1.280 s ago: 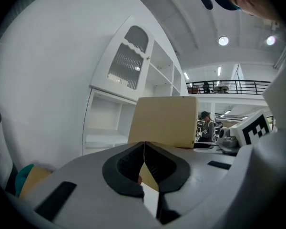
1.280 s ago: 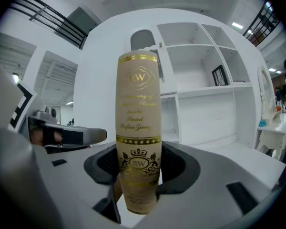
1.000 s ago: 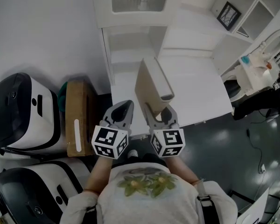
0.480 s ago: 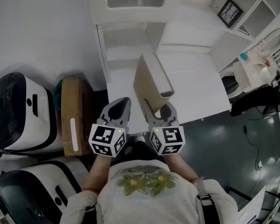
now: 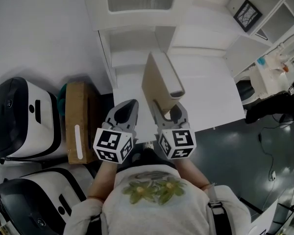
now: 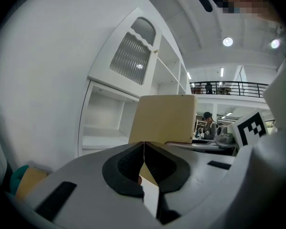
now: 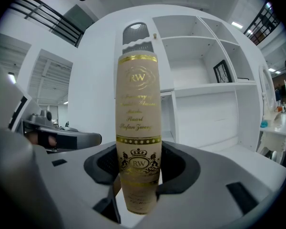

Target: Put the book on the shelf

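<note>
A beige book [image 5: 159, 82] stands upright, clamped in my right gripper [image 5: 165, 112]; its spine with gold lettering [image 7: 138, 128] faces the right gripper's camera. My right gripper [image 7: 138, 168] is shut on the book's lower part. My left gripper [image 5: 123, 115] hovers beside it on the left, shut with nothing between its jaws [image 6: 144, 163]; the book's cover [image 6: 164, 118] shows beyond it. The white shelf unit [image 5: 137, 38] with open compartments [image 7: 207, 109] stands straight ahead of both grippers.
A white desk surface [image 5: 206, 97] lies under the book. A small framed picture [image 5: 247, 14] sits in a right-hand cubby. A cardboard box [image 5: 79, 121] and black-and-white cases [image 5: 19, 116] sit on the floor at left. A person [image 6: 207, 125] sits far behind.
Both grippers and the book have shifted slightly towards the shelf unit, which now sits a little lower and closer in the head view. Grip on the book is unchanged.
</note>
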The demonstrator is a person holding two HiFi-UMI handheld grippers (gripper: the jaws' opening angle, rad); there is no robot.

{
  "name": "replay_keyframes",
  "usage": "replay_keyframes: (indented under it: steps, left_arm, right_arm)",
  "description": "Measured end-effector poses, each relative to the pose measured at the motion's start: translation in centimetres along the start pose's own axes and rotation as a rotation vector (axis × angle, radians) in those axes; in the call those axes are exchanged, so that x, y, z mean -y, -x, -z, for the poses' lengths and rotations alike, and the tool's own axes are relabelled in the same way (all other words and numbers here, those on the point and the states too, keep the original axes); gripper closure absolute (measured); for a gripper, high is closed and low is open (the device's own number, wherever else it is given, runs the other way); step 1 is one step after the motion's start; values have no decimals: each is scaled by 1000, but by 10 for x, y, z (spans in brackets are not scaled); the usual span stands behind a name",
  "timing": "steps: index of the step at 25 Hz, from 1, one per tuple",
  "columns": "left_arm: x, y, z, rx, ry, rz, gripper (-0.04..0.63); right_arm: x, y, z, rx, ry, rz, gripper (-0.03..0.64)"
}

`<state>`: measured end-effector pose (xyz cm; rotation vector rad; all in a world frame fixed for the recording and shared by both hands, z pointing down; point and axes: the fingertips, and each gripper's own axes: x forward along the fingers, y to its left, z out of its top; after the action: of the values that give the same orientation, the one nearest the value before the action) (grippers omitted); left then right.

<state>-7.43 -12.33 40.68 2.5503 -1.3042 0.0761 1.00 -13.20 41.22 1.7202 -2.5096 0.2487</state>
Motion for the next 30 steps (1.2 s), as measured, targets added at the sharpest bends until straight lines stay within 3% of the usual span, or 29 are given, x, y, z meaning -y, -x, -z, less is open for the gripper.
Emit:
replay_keyframes:
  steps: [30]
  left_arm:
    - [-15, -54, -23, 10, -35, -36, 566]
  right_arm:
    - [35, -51, -25, 37, 12, -49, 391]
